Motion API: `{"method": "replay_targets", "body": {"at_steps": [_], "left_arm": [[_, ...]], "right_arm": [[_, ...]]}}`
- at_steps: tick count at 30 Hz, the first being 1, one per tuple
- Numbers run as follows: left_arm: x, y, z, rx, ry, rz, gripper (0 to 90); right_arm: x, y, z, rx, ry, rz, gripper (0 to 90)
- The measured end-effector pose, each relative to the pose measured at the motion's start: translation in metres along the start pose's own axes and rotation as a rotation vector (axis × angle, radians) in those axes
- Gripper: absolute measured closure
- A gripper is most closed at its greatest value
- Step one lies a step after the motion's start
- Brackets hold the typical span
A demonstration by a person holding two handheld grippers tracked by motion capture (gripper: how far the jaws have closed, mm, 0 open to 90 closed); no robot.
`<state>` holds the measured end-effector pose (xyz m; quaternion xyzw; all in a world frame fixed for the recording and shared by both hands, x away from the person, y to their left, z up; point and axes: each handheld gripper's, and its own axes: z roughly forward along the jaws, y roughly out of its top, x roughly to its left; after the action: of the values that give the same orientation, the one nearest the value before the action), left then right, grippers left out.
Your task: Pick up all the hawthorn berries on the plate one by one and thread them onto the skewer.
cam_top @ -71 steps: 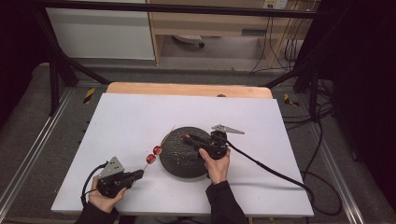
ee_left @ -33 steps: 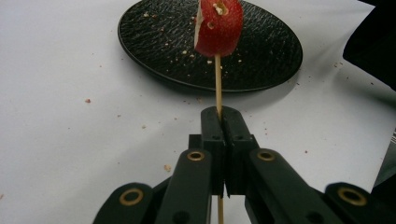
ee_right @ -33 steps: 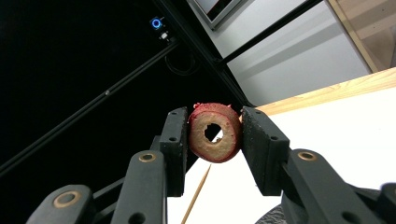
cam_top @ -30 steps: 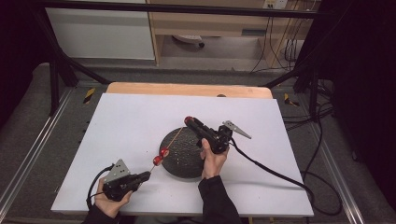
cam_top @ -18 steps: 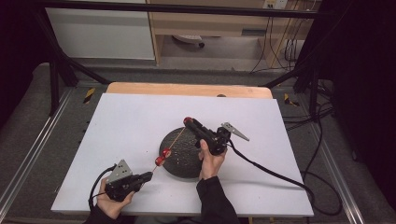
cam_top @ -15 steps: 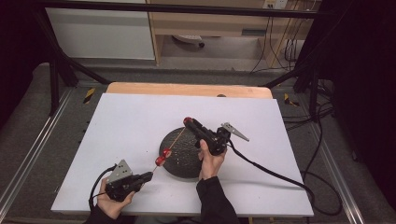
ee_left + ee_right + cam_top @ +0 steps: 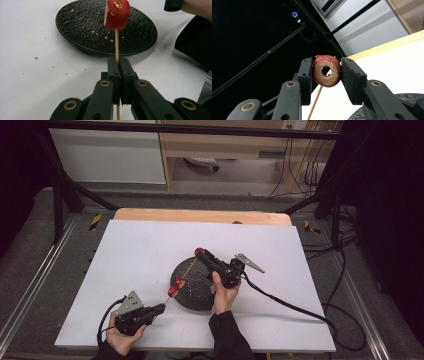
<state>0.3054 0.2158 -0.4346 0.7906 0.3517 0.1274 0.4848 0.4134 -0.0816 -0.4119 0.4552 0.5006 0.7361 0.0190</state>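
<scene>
The left gripper [image 7: 119, 65] has its jaws pinched right together on the bare lower end of a thin wooden skewer [image 7: 116, 42], down at about seven o'clock on the white table [image 7: 125, 250]. The stick slants up and away toward one o'clock, over the black plate [image 7: 196, 290].

Two red fruit pieces [image 7: 176, 286] sit partway up the skewer, above the plate's near-left rim. In the left gripper view the closer piece [image 7: 116, 11] looks cored, red-skinned and pale inside.

The right gripper [image 7: 326, 71] is partly closed around a ring-shaped fruit slice [image 7: 327, 70], one jaw on each side of its red skin. The centre hole faces the camera, with the skewer's tip [image 7: 318, 96] just behind it. In the high view that slice [image 7: 199, 252] hangs over the plate's far edge.

Handling, as I judge it: the slice is light and soft, likely moist, so a hard squeeze would crush or split it. Holding it by the skin keeps the hole free. The skewer is stiff but slender and could bend or snap. Gripped low, its tip will wander.

Crumbs [image 7: 52, 67] are scattered on plate and table. The right gripper's cable [image 7: 290, 305] trails off toward four o'clock. Between slice and skewer tip nothing stands in the way.
</scene>
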Motion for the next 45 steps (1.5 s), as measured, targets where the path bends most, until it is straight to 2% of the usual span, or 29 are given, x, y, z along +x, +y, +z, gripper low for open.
{"method": "replay_targets", "body": {"at_steps": [10, 16, 29, 45], "left_arm": [[-0.006, 0.001, 0.007, -0.021, 0.002, -0.054, 88.5], [-0.007, 0.002, 0.010, -0.024, 0.003, -0.066, 88.5], [-0.006, 0.005, 0.020, -0.029, 0.004, -0.079, 88.5], [-0.005, 0.005, 0.025, -0.026, 0.004, -0.076, 88.5]], "right_arm": [[-0.001, -0.008, 0.001, 0.014, 0.005, 0.015, 62.8], [-0.002, -0.017, 0.001, 0.036, 0.008, 0.023, 62.8], [0.000, -0.030, -0.001, 0.068, 0.009, 0.019, 62.8], [0.003, -0.039, -0.005, 0.118, 0.006, -0.014, 62.5]]}}
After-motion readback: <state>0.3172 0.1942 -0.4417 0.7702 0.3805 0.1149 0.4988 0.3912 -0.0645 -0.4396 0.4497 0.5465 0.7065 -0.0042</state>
